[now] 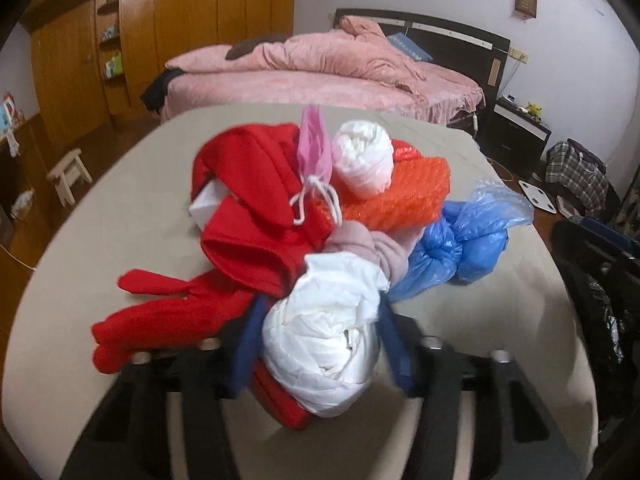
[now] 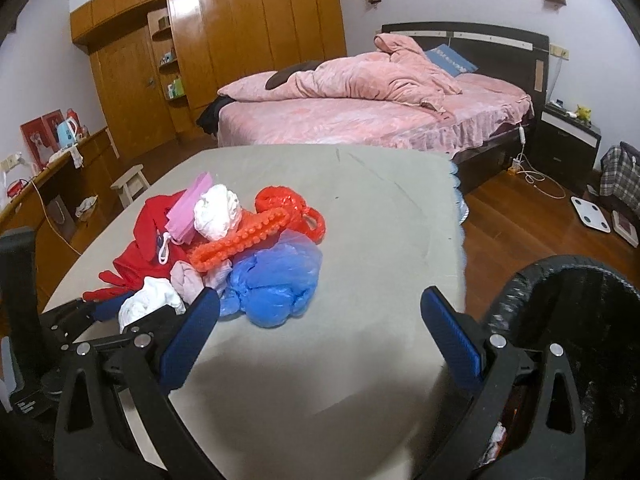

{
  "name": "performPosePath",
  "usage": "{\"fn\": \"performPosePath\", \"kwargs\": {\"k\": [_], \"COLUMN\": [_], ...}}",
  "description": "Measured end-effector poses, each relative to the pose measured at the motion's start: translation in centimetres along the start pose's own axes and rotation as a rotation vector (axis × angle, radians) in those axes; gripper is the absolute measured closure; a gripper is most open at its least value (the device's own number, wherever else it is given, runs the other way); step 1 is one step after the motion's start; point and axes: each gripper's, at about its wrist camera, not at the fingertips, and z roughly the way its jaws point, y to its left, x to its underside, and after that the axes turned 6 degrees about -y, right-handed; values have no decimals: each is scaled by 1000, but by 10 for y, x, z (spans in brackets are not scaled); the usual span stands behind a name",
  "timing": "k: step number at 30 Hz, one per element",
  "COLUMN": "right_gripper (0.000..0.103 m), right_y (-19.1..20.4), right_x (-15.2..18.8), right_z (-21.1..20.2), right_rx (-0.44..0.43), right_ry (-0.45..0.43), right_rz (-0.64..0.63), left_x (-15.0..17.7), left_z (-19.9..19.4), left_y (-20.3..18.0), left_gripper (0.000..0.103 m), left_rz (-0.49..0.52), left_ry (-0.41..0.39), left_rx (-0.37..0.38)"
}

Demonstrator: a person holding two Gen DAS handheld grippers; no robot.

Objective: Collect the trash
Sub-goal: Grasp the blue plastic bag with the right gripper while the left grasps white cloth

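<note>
A heap of trash lies on the beige table. My left gripper is shut on a crumpled white plastic bag, also seen in the right wrist view. Behind it lie a red garment, a blue plastic bag, an orange bubble-wrap bag, a second white bag and a pink pouch. My right gripper is open and empty above the table's near part, right of the blue bag. A black-lined trash bin stands at the right.
A pink bed stands beyond the table. A wooden wardrobe lines the back wall. A small stool and a side counter are at the left. A scale and a checked bag lie on the floor at the right.
</note>
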Motion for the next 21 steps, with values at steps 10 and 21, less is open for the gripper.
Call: {"fn": "performPosePath", "kwargs": {"k": [10, 21], "right_gripper": [6, 67], "right_y": [8, 18], "right_x": [1, 1], "right_z": [47, 70], "right_rx": [-1, -133], "right_ry": [79, 163], "right_rz": [-11, -7], "left_x": [1, -7], "left_z": [-15, -23], "left_y": [6, 5], "left_gripper": [61, 61], "left_rz": [-32, -42], "left_ry": [-52, -80], "left_rx": [20, 28]}}
